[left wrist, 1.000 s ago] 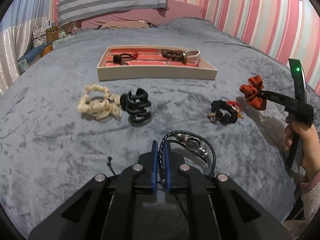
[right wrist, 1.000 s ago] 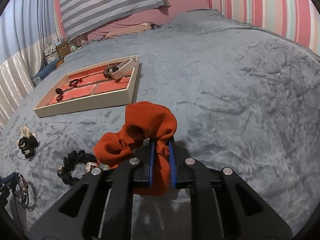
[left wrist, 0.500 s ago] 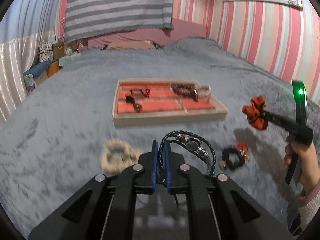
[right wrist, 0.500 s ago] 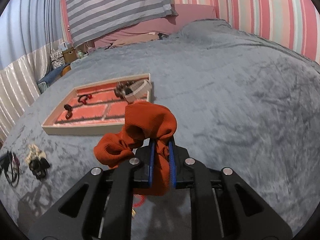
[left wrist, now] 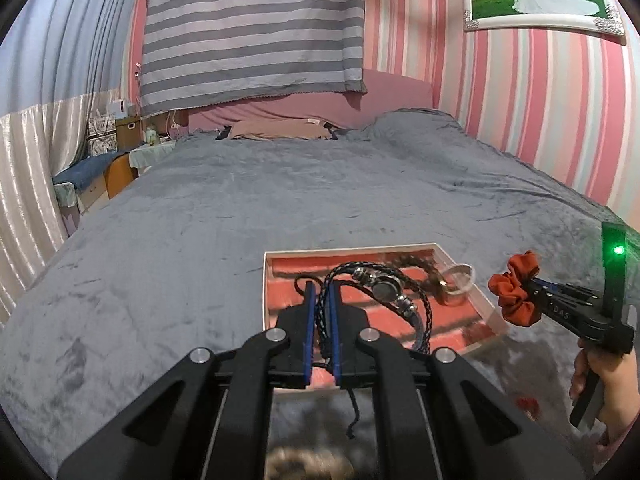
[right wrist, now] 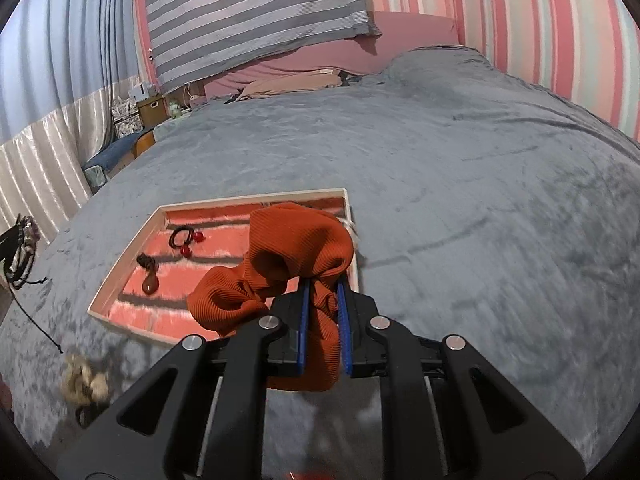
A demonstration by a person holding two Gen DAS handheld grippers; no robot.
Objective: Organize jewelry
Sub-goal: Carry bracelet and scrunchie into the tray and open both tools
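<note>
A: Left wrist view: the left gripper (left wrist: 321, 312) is clamped on a dark braided bracelet (left wrist: 380, 288), which hangs forward from the blue pads at lower centre of the frame, over the near end of the jewelry tray (left wrist: 265, 280). A loose cord (left wrist: 352, 412) trails down from it.

B: And the other side?

A: In the right wrist view, the right gripper (right wrist: 323, 316) is pinched shut on a rust-orange scrunchie (right wrist: 292, 256), bunched above the pads at centre frame. It hangs over the right end of the same tray (right wrist: 120, 272), whose red-lined compartments show at centre left.

B: What already lies in there?

A: A hair tie with red beads (right wrist: 185, 238) and a small dark piece with a reddish pendant (right wrist: 149, 276) in the left compartments. A brown beaded strand with a pale band (left wrist: 448, 284) sits at the right end in the left view.

B: What might go wrong?

A: I'd say crowding. Both grippers hover near the tray at once, so they could knock together. The bracelet's dangling cord could snag on the tray wall or stay caught between the pads at release. The scrunchie is springy and may bounce across a divider or onto the grey bed cover (right wrist: 480, 200). A cream scrunchie (right wrist: 85, 380) waits on the bed at lower left.
</note>
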